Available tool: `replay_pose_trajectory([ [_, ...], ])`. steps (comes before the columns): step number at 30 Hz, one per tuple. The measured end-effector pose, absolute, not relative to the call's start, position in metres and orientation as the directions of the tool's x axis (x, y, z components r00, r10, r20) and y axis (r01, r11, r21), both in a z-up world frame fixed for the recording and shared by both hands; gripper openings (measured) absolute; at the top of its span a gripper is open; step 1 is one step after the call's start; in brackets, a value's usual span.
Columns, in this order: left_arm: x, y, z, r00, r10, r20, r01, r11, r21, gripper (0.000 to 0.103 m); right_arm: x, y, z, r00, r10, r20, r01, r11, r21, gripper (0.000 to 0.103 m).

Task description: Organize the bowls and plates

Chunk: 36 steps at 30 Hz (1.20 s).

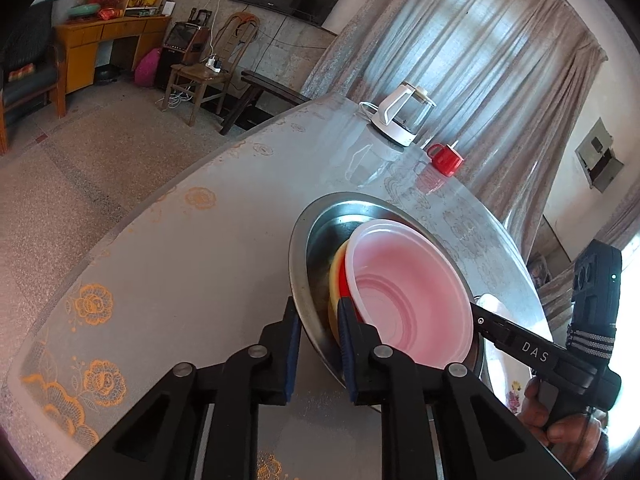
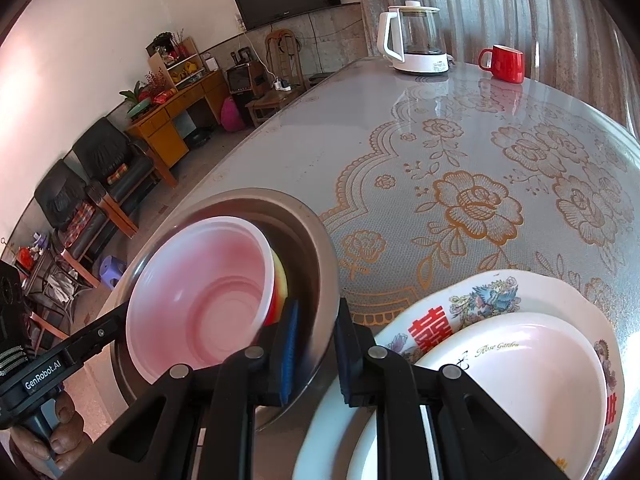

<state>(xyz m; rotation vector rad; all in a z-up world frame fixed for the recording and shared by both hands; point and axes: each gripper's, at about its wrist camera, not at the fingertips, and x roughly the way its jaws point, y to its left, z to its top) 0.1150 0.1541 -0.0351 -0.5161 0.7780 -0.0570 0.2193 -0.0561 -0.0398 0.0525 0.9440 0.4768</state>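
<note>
A steel basin [image 1: 320, 232] [image 2: 304, 240] on the table holds a nested stack: a translucent pink bowl [image 1: 408, 292] [image 2: 200, 296] on top, with a red bowl [image 1: 342, 280] and a yellow bowl [image 1: 335, 268] under it. My left gripper [image 1: 318, 344] is shut on the basin's near rim, one pad outside and one inside. My right gripper [image 2: 316, 344] clamps the opposite rim the same way. In each wrist view the other gripper reaches the far rim, its tips hidden behind the pink bowl. Beside the basin, a plain white plate [image 2: 540, 380] lies on a flowered plate [image 2: 480, 292].
A glass kettle [image 1: 400, 116] [image 2: 416, 40] and a red mug [image 1: 446, 160] [image 2: 504, 62] stand at the far end of the table [image 1: 200, 260] [image 2: 320, 120], near the curtain. Chairs and a desk line the room's far side. A hand [image 1: 560, 432] holds the right gripper's handle.
</note>
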Motion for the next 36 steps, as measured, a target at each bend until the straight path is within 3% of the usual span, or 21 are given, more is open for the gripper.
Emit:
replay_pose_trajectory([
  [36,0.095,0.151,-0.022,0.732,-0.183,-0.656,-0.158,0.892,-0.424,0.017,0.195,-0.051,-0.032,0.519,0.435,-0.736,-0.414,0.881,0.229,0.018],
])
